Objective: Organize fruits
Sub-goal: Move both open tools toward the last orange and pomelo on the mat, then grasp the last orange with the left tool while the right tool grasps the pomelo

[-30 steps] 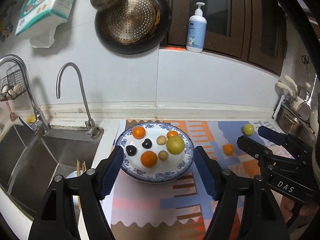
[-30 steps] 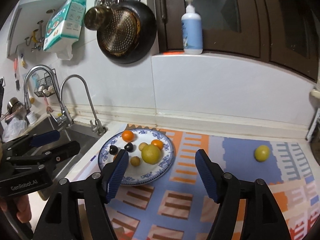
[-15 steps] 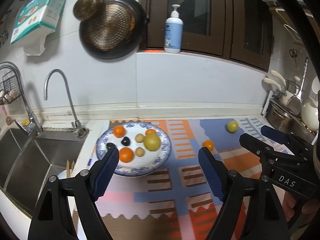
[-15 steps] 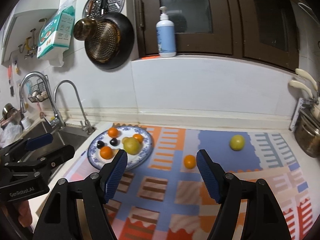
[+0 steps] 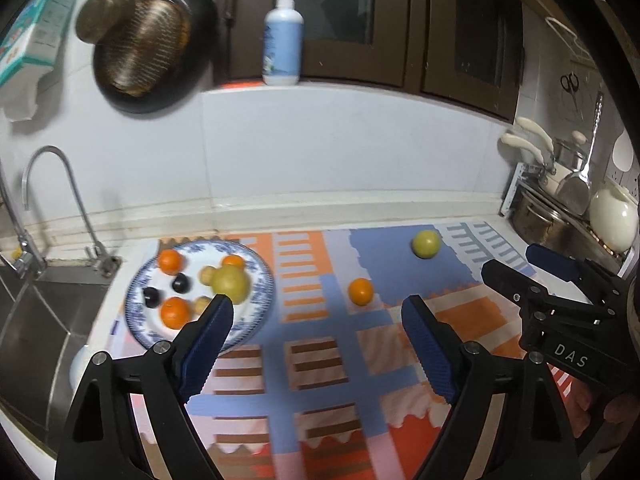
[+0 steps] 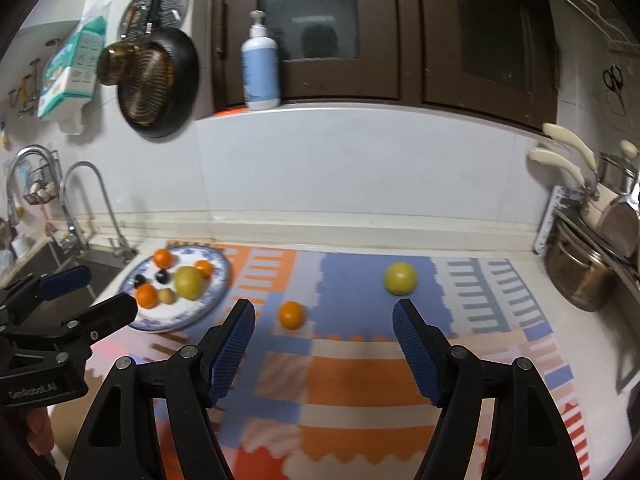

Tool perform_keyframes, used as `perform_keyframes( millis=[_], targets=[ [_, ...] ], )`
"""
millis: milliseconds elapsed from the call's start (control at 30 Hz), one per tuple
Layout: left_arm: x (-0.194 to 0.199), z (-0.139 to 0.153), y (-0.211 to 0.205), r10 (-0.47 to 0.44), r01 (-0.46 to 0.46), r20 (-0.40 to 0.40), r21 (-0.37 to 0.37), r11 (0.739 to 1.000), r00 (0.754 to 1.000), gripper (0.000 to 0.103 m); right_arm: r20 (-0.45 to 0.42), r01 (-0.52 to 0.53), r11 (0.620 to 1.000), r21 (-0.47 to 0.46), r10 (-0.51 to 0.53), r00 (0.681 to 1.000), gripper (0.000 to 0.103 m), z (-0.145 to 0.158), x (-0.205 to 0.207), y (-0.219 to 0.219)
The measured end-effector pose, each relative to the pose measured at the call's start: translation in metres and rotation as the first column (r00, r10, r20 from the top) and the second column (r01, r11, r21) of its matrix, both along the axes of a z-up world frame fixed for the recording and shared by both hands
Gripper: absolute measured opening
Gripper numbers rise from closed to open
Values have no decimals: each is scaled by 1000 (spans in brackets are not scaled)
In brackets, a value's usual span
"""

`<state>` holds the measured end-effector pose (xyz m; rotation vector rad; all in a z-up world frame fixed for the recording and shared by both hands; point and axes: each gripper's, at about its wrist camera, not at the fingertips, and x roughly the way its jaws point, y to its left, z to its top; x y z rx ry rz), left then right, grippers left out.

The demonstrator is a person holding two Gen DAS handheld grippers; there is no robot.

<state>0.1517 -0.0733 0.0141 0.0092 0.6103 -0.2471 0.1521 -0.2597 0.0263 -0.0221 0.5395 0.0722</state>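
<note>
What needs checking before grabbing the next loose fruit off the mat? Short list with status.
1. Right gripper open and holding nothing: ok.
2. Left gripper open and holding nothing: ok.
3. Orange alone on the mat, nothing touching it: ok.
4. Yellow-green fruit also off the plate, farther back: ok, second target.
5. Plate has bare room at its near rim: ok.
6. Right gripper lined up on the orange: not ok, orange sits nearer the left finger.
</note>
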Motion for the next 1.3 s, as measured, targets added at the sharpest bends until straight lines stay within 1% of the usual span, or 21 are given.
perform_keyframes(
  millis=[200,333,467,600,667,767,867,967,1033,1067,1167,1267,1300],
  targets=[
    [30,-20,-27,-19,17,-96,-22,1000,995,86,-37,26,999,-22,-27,999,72,-13,20,-25],
    [48,-35,-39,-13,9,-133,-24,1000,991,86,-73,29,999,-34,-32,997,72,-25,37,-38],
    [70,-52,-50,-8,2,-193,-32,999,981,85,-109,27,999,-40,-31,994,72,-38,59,-48],
    [88,-66,-60,4,-7,-225,-16,1000,974,85,-137,23,998,-59,-31,990,72,-52,81,-56],
    [97,-72,-65,10,-14,-242,-19,1000,970,85,-154,26,998,-55,-34,988,72,-58,91,-61],
    [109,-80,-74,30,-30,-247,3,1000,969,85,-172,22,998,-50,-31,985,72,-70,108,-69],
    [120,-88,-82,52,-45,-256,33,998,965,81,-191,30,998,-51,-39,981,72,-82,125,-76],
    [131,-96,-85,61,-56,-282,24,998,958,79,-219,39,999,-29,-44,975,72,-93,142,-85],
    [138,-102,-89,72,-68,-299,24,997,952,75,-233,53,998,-25,-57,971,72,-98,153,-89],
    [141,-104,-90,77,-71,-306,29,997,949,72,-238,56,998,-21,-59,970,72,-100,159,-92],
    [146,-113,-94,87,-77,-324,44,996,942,68,-265,59,998,-5,-59,962,72,-106,176,-96],
    [150,-122,-97,87,-74,-345,52,996,934,59,-285,62,998,13,-56,957,72,-112,189,-99],
    [150,-124,-97,87,-74,-352,50,996,932,58,-291,64,998,7,-60,955,72,-115,194,-99]
  ],
)
